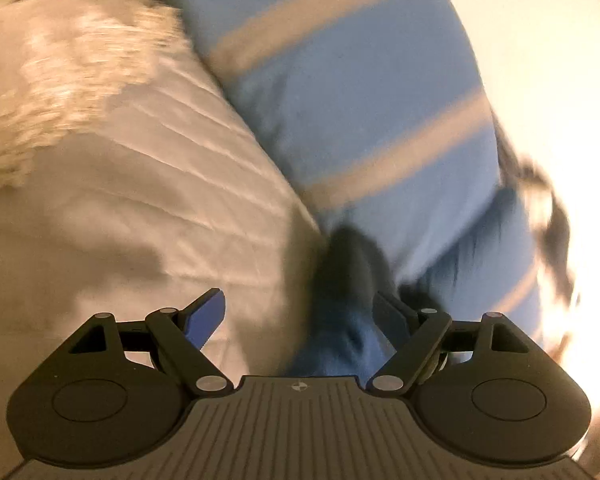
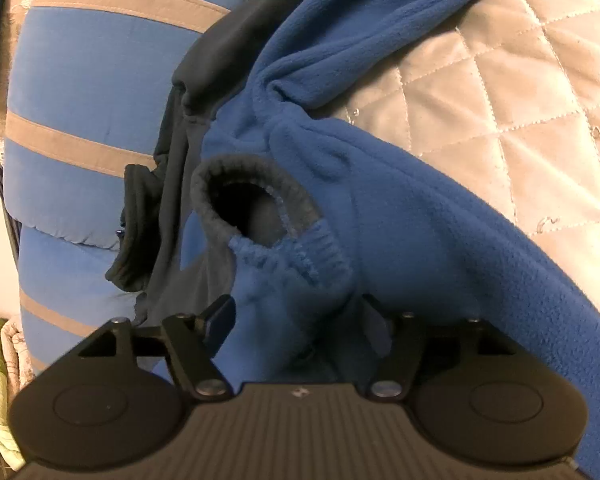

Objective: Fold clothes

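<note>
From the left wrist view, everything was smeared with motion. The left gripper (image 1: 300, 316) had its fingers (image 1: 204, 316) spread wide, and a dark blue fold of fleece (image 1: 340, 344) lay between them, nearer the right-hand one; through the blur I could not tell whether either pad touched it, and nothing looked pinched. Beyond it lay a pale quilted bedspread (image 1: 140, 184) with stitched ridges, and a plump blue pillow (image 1: 360, 100) with tan bands. The worry here, to my eye, was that a hand swinging that fast with loose cloth so close could snag the fold and drag the garment out of line.

From the right wrist view, things were sharp. The right gripper (image 2: 296, 320) also stood with its fingers wide apart, the blue fleece garment (image 2: 400, 220) bunched between them but not squeezed. It lay twisted on the bed's diamond-stitched cover (image 2: 520, 120), soft and nappy, thick enough to hold rounded rolls. A ribbed cuff (image 2: 256, 208) gaped open like a mouth, its inside grey. A darker, smoother navy garment (image 2: 172, 200) was tangled against it, draped onto the pillow. The risk I saw was that a pinch on so thick a bundle might gather both garments together, or catch several layers, so the fold would come out lumpy
</note>
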The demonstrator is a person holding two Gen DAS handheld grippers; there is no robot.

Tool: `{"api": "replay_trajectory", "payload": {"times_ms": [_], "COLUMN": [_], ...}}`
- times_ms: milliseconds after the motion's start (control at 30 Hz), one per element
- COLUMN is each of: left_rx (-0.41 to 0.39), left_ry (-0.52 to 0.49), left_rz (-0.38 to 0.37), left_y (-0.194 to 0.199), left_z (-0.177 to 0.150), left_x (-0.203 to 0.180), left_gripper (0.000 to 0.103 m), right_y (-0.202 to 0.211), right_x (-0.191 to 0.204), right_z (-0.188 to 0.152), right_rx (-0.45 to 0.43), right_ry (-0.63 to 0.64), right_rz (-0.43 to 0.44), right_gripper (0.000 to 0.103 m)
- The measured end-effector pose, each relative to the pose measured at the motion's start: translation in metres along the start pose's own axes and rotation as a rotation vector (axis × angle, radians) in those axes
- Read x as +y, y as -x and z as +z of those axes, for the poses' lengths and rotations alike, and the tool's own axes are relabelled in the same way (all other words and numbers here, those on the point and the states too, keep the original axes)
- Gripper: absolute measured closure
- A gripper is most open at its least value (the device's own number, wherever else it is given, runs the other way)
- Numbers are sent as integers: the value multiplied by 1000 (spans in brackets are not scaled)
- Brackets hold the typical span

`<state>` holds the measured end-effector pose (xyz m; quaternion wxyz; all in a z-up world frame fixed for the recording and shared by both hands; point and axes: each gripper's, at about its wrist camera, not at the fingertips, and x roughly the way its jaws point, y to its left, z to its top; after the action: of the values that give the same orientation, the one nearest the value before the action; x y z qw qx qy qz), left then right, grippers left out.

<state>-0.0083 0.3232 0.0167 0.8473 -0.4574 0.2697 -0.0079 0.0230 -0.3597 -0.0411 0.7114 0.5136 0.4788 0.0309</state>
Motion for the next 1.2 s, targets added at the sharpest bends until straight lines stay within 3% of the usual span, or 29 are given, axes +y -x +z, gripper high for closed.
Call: {"api": "replay_trajectory", "payload": {"times_ms": [33,167,400,567,633,767,867,967,1100,1200], "left_rx": [-15,84,190,212,210,221,190,127,37,-25], "left_ry": [38,-43,-149,-175,-144,-63,-59,-144,-496,-766], "left_rz": [2,65,8,-4,-14,-18,-27,-16,53,110], "left_y": [2,-18,-45,-49,-48,-52,-48,-37,-20,-10], "left_z": [2,-4,-23,-35,-37,-40,-41,-45,-66,-94], "left_x": [5,0,-19,-22,-18,-12,-21,-44,-103,-143], "left_gripper": [21,22,22,26,35,76,81,83,84,84], "right_y": [0,3,9,22,27,32,34,38,43,39], "right_x": [0,2,2,6,10,15,16,25,45,65], "right_z": [0,-2,-4,-1,0,1,0,-7,-19,-31], "right_rx": [1,4,-11,-114,-156,-205,-207,-246,-301,-292], "right_ry": [-1,-7,-11,21,51,85,84,130,247,346], "right_rz": [-2,-6,-8,-44,-58,-76,-70,-73,-77,-58], "right_gripper": [25,23,19,18,17,16,16,16,16,16]}}
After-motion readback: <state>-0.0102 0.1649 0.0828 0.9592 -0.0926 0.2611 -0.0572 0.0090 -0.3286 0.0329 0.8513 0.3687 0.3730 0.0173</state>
